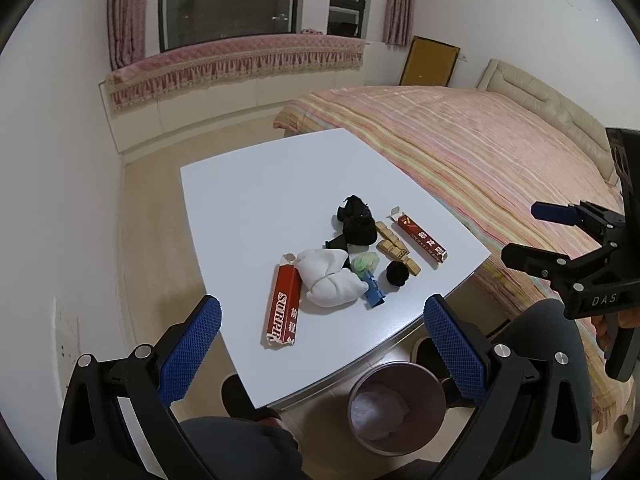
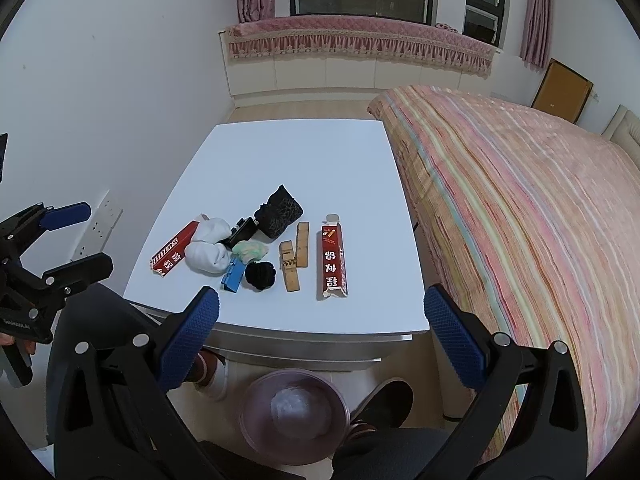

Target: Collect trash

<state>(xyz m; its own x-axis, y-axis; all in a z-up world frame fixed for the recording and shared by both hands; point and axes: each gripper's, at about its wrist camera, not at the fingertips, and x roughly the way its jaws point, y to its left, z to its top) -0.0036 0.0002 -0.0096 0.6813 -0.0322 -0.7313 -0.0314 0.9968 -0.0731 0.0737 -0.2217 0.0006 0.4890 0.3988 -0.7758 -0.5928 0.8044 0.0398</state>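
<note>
A white table (image 1: 256, 192) (image 2: 304, 160) holds a pile of trash: two red cartons (image 1: 283, 306) (image 1: 421, 237) (image 2: 174, 248) (image 2: 333, 256), a white sock bundle (image 1: 330, 280) (image 2: 208, 248), black cloth (image 1: 358, 220) (image 2: 279, 212), a black ball (image 1: 397, 272) (image 2: 260, 275), wooden clips (image 1: 396, 246) (image 2: 295, 256), a blue piece (image 1: 373, 290) (image 2: 233, 274) and green paper (image 1: 364, 262) (image 2: 250, 250). A pink bin (image 1: 396, 408) (image 2: 294, 416) stands on the floor below the table's near edge. My left gripper (image 1: 322, 346) (image 2: 76, 236) is open and empty above the near edge. My right gripper (image 2: 322, 340) (image 1: 528, 232) is open and empty.
A bed with a striped cover (image 1: 480, 144) (image 2: 520, 200) runs along the table's right side. A white wall with a socket (image 2: 100, 224) is on the left. A window seat (image 1: 240, 64) lies beyond. The person's legs and feet show beside the bin.
</note>
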